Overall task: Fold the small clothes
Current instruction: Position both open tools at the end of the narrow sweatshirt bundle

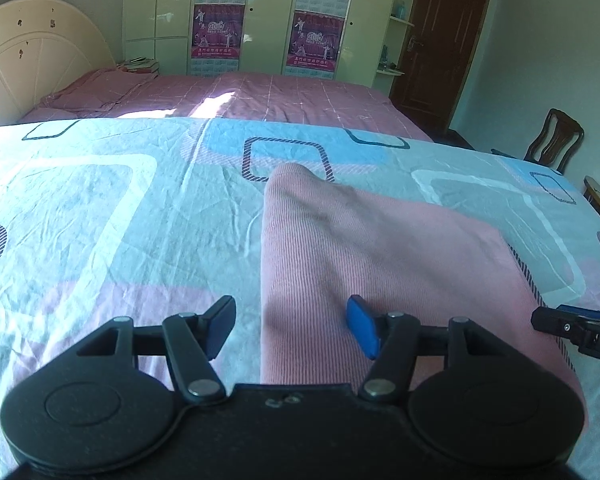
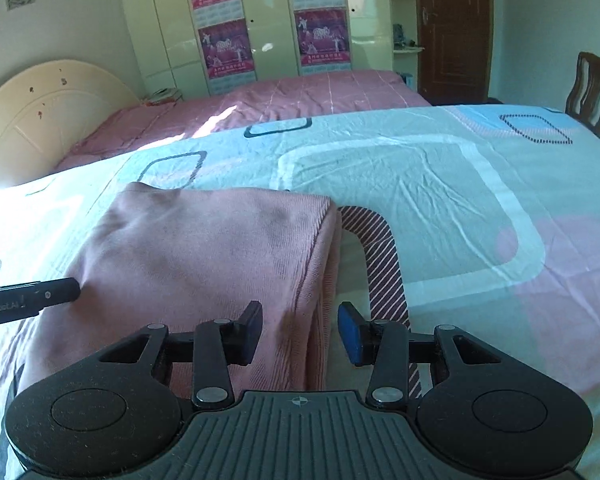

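Left gripper point(image 1: 291, 328) — fingers apart at a middling width, nothing clamped; the black pad point(image 1: 220, 326) stands over the bedsheet, the blue pad over the garment. The garment's left edge runs up between the two fingers.

Right gripper point(image 2: 299, 332) — fingers apart, somewhat narrower, nothing pinched. The black pad sits over the garment, the blue pad point(image 2: 350, 334) just past its layered right edge, over a striped band of the sheet print.

Pink ribbed garment point(image 1: 380, 264) — folded into a rough rectangle, lying flat on the sheet directly ahead of both sets of fingers. Stacked layers show along its right edge in the right wrist view point(image 2: 204, 248). The far left corner is slightly humped. Each gripper's tip shows at the edge of the other's view, on opposite sides of the cloth.

Patterned bedsheet point(image 1: 100, 208) — pale blue, white and pink with rounded-square outlines, creased; it spreads beyond the fingers on all sides.

Second bed point(image 1: 284, 96) — farther off, pink checked cover, sunlit patch, cream arched headboard point(image 1: 32, 52) to the far left.

Wardrobe point(image 1: 264, 16) — cream doors against the back wall, with magenta calendar posters.

Brown door point(image 1: 440, 40) — far right of the wardrobe; wooden chair point(image 1: 556, 140) beyond the sheet's right edge.
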The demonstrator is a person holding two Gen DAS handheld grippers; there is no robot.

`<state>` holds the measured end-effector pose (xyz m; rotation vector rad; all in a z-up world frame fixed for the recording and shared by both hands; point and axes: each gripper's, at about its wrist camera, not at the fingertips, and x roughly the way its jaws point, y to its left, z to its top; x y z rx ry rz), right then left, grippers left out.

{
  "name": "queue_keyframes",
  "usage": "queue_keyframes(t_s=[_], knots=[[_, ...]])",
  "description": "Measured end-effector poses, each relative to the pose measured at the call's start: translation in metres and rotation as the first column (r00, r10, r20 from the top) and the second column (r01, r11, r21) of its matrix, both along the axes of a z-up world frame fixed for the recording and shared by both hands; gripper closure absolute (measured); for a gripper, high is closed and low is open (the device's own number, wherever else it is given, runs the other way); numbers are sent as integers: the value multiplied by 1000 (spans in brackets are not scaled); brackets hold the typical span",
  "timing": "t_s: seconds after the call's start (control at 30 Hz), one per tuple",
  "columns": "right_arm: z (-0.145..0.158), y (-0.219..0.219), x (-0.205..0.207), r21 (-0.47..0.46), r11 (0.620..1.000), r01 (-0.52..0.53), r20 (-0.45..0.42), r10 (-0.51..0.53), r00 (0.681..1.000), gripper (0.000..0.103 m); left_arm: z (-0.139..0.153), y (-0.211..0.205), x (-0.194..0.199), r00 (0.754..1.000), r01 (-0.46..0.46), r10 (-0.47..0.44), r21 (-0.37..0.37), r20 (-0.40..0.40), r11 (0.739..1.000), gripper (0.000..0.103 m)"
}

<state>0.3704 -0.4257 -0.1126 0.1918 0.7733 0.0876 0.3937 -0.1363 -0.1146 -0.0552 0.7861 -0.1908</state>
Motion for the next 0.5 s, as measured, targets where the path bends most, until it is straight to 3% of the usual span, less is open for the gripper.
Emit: queue_keyframes(t_s=[0.17,0.37,0.5], knots=[[12,10,-28,10,1000,-1,15,1,1000,60,7,0,-20,999,52,-52,-9,3,999,43],[2,21,-56,-13,999,48,-26,-48,998,60,-6,7,-39,993,108,-110,-36,-43,993,41],[-19,22,-70,-125,987,103,-83,-114,990,60,-20,9,-47,983,166,-168,-35,-71,986,39]])
